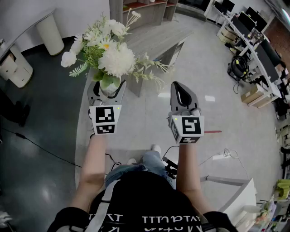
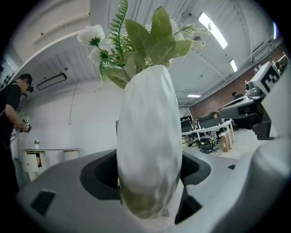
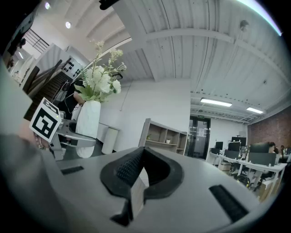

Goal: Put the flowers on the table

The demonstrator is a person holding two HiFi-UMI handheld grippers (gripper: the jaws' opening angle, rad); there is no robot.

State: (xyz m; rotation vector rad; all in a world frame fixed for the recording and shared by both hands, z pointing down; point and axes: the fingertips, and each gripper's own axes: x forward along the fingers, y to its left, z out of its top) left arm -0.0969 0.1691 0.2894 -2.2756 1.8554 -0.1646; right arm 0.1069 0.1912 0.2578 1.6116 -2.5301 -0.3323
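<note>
A bunch of white flowers with green leaves stands in a white vase. My left gripper is shut on the vase's lower body and holds it upright in the air. In the left gripper view the vase fills the space between the jaws. My right gripper hangs to the right, shut and with nothing in it; its pads meet. The right gripper view shows the vase at its left. A grey wooden table lies ahead, beyond the flowers.
A white cylindrical bin and a white cabinet stand at the far left. A shelf unit is behind the table. Desks with monitors line the right side. A power strip lies on the floor. A person stands at the left.
</note>
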